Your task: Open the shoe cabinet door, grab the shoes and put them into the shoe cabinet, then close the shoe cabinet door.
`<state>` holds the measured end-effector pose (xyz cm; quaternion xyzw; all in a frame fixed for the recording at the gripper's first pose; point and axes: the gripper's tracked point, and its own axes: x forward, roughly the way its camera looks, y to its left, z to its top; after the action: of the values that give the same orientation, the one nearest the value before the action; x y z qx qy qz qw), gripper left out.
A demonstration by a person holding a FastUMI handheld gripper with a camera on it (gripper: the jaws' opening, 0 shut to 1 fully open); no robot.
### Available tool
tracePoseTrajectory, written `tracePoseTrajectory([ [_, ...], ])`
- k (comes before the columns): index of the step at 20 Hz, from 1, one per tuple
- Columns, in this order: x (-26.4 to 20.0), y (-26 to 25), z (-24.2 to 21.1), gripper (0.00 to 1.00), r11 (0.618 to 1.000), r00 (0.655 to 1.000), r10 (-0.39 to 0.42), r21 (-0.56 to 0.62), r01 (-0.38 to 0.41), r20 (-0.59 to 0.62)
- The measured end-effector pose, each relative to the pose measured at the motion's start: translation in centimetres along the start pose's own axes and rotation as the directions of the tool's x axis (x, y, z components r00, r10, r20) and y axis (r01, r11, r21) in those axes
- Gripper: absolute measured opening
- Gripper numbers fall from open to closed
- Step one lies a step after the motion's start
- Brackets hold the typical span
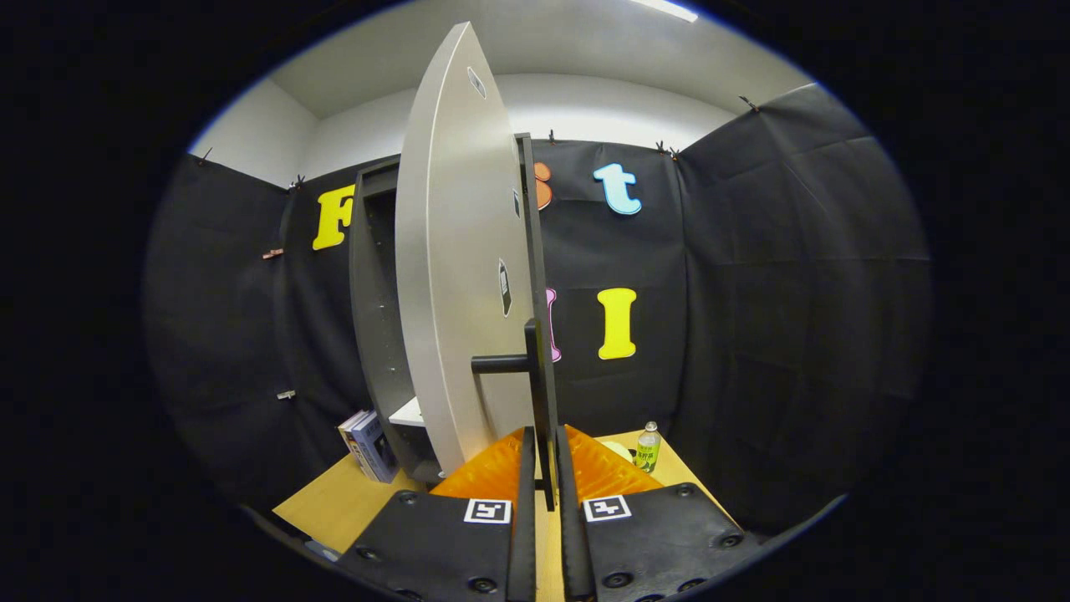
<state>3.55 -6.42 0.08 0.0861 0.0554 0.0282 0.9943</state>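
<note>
The shoe cabinet door [456, 276], pale grey inside with a dark edge, stands swung open edge-on before the tool [545, 468], whose fingers are nearly closed around its lower edge below one dark handle [506, 363]. The cabinet [376, 318] sits on the worktop [334, 502], with two books [369, 446] and one bottle [647, 447].
</note>
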Motion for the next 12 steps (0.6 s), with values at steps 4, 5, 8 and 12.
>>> tracePoseTrajectory([
  [4,-0.6,-2.0,0.2,0.17,1.000,1.000,-0.028,-0.013,0.028,0.008],
  [5,-0.9,-2.5,0.2,0.17,0.999,0.999,-0.032,-0.009,0.032,0.009],
  [8,-1.1,-2.2,0.1,0.17,1.000,1.000,-0.013,0.015,0.013,0.005],
  [12,-1.9,-2.0,-0.2,0.17,0.999,1.000,-0.027,-0.030,0.027,0.004],
])
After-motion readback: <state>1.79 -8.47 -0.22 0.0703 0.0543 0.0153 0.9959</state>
